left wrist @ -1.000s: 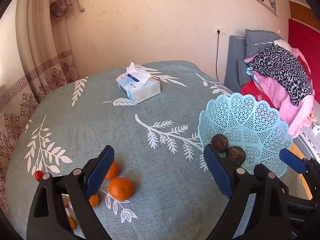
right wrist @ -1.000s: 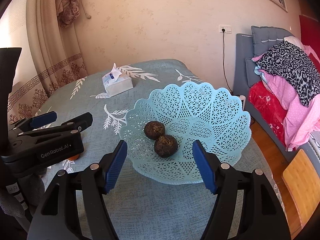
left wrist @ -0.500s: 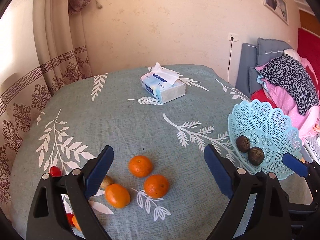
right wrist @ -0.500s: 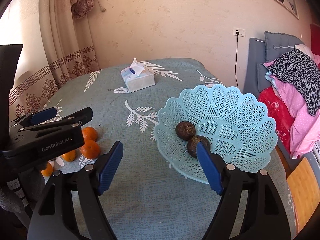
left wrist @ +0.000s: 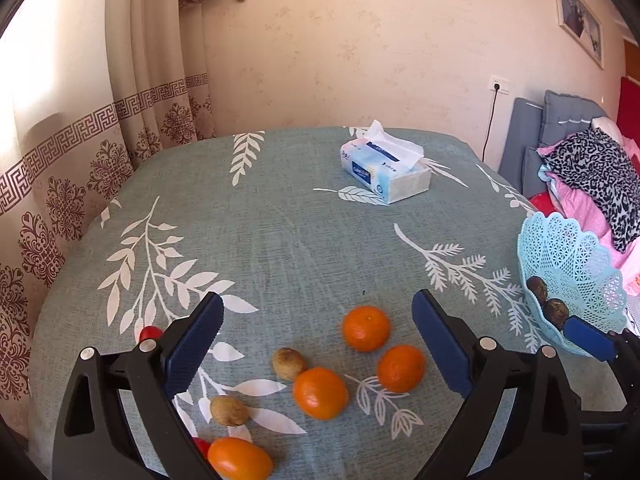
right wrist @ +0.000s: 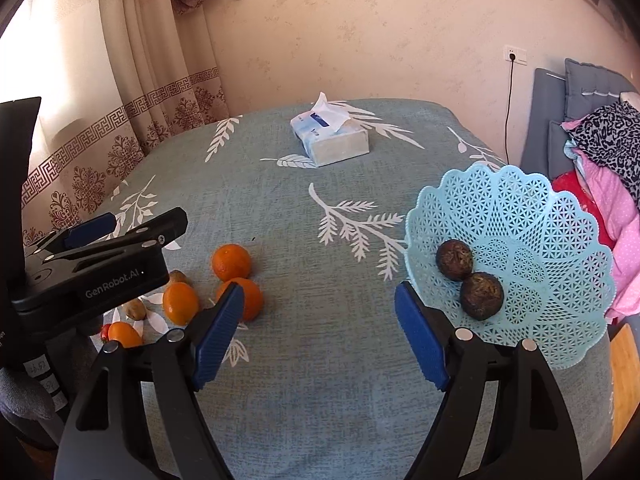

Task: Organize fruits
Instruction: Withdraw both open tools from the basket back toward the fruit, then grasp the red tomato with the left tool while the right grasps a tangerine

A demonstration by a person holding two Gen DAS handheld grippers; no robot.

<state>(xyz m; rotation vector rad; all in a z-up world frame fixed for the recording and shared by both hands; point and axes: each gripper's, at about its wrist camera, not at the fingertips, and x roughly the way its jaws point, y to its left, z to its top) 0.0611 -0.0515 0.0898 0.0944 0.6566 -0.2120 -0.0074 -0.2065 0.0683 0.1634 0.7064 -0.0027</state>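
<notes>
"GenRobot.AI" is printed on the left gripper (right wrist: 120, 236) at the right wrist view's left edge. Both the left gripper and right gripper (right wrist: 318, 330) have jaws spread, empty. Oranges (left wrist: 366, 328) lie lower centre on the tabletop (left wrist: 288, 232); the basket (right wrist: 520, 248) at right holds two dark fruits (right wrist: 454, 259).

Black hand-held gripper (right wrist: 316, 328), blue ribbed pads (right wrist: 218, 334), silver screws.

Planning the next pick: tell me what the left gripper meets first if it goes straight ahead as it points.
Probably the far orange, lying between the open left gripper's fingers; depth is unclear, and it may meet the tablecloth first.
</notes>
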